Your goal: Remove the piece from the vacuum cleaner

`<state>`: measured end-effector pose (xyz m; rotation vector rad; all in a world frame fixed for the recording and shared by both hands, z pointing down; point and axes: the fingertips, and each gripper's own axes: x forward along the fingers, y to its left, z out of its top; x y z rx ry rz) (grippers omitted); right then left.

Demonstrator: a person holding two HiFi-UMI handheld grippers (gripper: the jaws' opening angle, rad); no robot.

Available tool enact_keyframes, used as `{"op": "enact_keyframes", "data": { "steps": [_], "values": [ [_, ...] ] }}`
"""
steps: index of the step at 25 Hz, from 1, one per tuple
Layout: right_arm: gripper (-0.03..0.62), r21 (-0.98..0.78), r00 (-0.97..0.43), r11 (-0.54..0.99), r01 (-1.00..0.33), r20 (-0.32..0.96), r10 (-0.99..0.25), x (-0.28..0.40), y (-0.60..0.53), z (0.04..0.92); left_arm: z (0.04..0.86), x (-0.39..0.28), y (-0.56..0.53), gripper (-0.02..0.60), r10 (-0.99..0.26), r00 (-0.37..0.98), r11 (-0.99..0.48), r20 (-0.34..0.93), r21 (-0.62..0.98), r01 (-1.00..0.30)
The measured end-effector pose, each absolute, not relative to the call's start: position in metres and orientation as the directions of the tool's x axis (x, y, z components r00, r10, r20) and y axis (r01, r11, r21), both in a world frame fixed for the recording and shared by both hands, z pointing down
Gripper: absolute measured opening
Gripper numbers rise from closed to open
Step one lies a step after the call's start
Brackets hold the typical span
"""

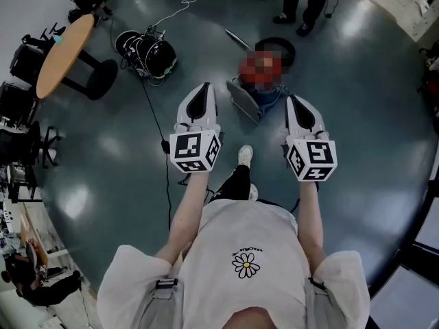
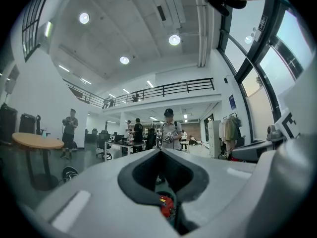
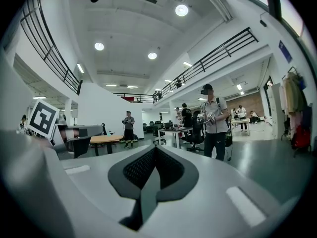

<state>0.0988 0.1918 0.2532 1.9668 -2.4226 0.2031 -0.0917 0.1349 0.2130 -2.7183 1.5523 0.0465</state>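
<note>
Over the dark glossy floor [image 1: 357, 129], holding the left gripper [image 1: 204, 88] and the right gripper [image 1: 291, 100] side by side at much the same height, well apart, both pointing far. Seen along the left gripper [image 2: 159, 152]: jaws together at the tips, gripping nothing, with a hollow behind the tips and a red thing [image 2: 166, 206] showing low through it. Same on the right gripper [image 3: 155, 148]: tips meeting, dark ribbed pads [image 3: 136, 170] close, nothing between. Beyond and between the two grippers, standing on the floor, untouched: the vacuum cleaner [image 1: 245, 101], grey and blue below, upper part hidden; cannot tell which piece comes off. Just far of it, a dark ring [image 1: 288, 50] and a thin wand [image 1: 236, 38]. Far left, a round wooden table [image 1: 65, 46]; right of that, a black bundle [image 1: 147, 53] with a white cable [image 1: 182, 5] trailing far. Near, between the forearms, a white shoe [image 1: 245, 155] on the floor, toe pointing far
</note>
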Motion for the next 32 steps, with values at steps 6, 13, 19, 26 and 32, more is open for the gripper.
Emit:
{"op": "enact_keyframes", "data": {
  "steps": [6, 13, 19, 26, 32],
  "values": [
    [0.026, -0.063, -0.199, 0.192, -0.979, 0.122, -0.972, 0.107, 0.154, 0.267, 0.233, -0.084, 0.088, 0.000, -0.857, 0.516, -0.516, -0.021, 0.040, -0.856],
    [0.026, -0.026, -0.215, 0.214, -0.977, 0.153, -0.965, 0.104, 0.063, 0.269, 0.247, -0.088, 0.005, 0.000, -0.867, 0.499, -0.498, -0.015, 0.085, -0.863],
    [0.026, -0.016, -0.240, 0.241, -0.970, 0.185, -0.953, 0.094, -0.013, 0.271, 0.255, -0.099, -0.071, 0.000, -0.880, 0.476, -0.472, 0.007, 0.114, -0.874],
    [0.026, -0.022, -0.242, 0.245, -0.969, 0.271, -0.932, 0.098, -0.078, 0.302, 0.286, -0.091, -0.132, 0.000, -0.866, 0.494, -0.480, 0.084, 0.140, -0.866],
    [0.026, -0.039, -0.261, 0.265, -0.964, 0.360, -0.896, 0.112, -0.110, 0.340, 0.325, -0.069, -0.171, 0.000, -0.851, 0.494, -0.472, 0.177, 0.156, -0.868]
  ]
}}
